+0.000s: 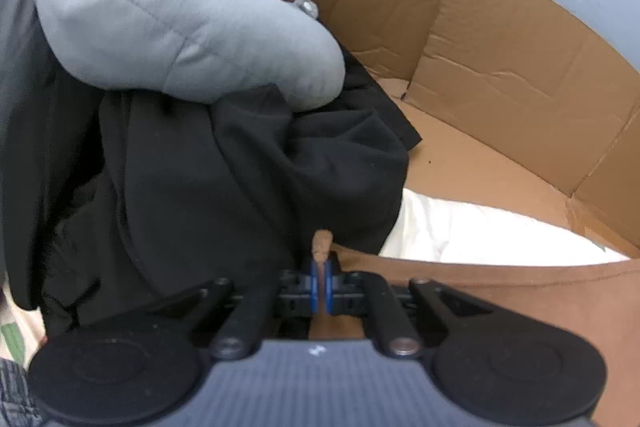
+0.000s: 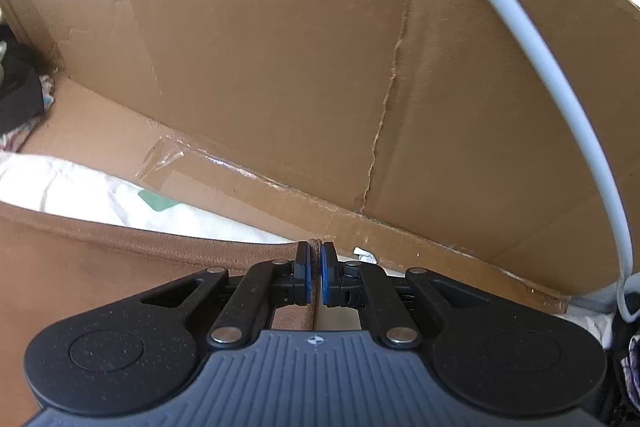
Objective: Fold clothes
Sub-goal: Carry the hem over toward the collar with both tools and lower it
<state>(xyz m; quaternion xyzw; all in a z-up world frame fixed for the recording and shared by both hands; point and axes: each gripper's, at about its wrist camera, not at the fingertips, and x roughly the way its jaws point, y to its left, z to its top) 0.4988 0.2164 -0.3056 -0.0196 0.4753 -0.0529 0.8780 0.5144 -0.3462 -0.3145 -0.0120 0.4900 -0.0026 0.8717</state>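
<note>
Left wrist and right wrist views: both tongs (image 1: 322, 277) (image 2: 316, 273) pinch the brown garment (image 1: 500, 291); no legible writing.

The brown garment (image 2: 100, 259), a soft suede-like cloth with a stitched hem, hangs stretched taut, its top edge running level between two pinched corners.

brown garment (image 2: 120, 267) cut off, black clothes (image 1: 200, 167) half-covered

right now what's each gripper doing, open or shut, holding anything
Left gripper: shut on the brown garment, pinching its edge.
Right gripper: shut on the same brown garment, pinching its edge.
</note>
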